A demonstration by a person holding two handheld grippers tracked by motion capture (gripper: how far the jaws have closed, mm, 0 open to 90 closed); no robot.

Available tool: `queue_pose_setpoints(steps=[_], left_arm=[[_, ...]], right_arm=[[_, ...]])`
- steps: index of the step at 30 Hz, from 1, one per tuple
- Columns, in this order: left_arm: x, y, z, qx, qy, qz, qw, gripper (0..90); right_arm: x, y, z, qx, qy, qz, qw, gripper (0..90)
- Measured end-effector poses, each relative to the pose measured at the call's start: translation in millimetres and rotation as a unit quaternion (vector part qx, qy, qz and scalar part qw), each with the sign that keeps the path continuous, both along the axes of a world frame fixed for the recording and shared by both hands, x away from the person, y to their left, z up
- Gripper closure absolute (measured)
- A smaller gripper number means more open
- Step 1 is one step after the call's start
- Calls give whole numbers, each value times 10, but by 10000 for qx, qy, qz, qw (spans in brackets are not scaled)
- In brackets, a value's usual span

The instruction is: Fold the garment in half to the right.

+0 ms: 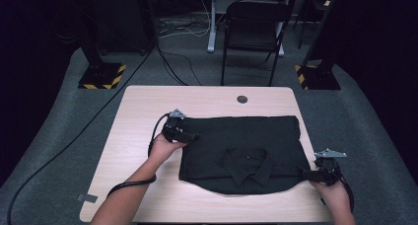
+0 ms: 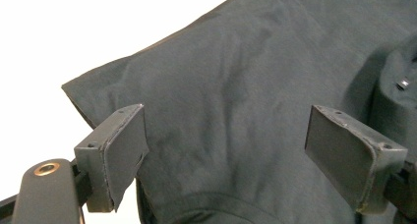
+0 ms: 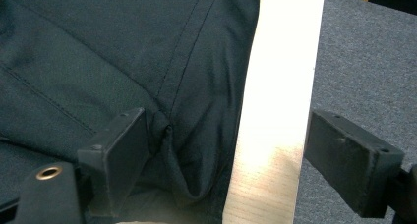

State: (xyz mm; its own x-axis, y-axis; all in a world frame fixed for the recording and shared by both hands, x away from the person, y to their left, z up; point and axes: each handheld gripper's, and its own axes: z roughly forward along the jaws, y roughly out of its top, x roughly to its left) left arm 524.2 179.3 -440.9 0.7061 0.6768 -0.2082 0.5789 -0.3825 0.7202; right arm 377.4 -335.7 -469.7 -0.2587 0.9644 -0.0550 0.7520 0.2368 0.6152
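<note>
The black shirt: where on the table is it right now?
In the high view the black shirt lies flat across the table's middle and right, collar toward the person, between the left gripper and the right gripper.

A pale wooden table (image 1: 143, 116) carries a folded black shirt (image 1: 241, 153), spread flat.

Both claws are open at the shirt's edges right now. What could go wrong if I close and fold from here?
The right claw straddles the shirt hem and the table edge, so it may pinch only a thin fold and slip. The left claw hovers over layered fabric and could grab just the top layer, undoing the fold.
</note>
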Motion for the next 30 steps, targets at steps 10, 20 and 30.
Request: queue_pose_setpoints(steps=[10, 20, 30], left_arm=[[151, -20, 2, 38, -8, 167, 9999, 159], [305, -19, -29, 76, -16, 371, 9993, 164], [479, -23, -124, 297, 0, 593, 9978, 183]], right_arm=[[5, -8, -3, 48, 27, -15, 10000, 155], [-6, -12, -12, 96, -2, -65, 9999, 155], [-12, -22, -21, 174, -4, -112, 9998, 155]])
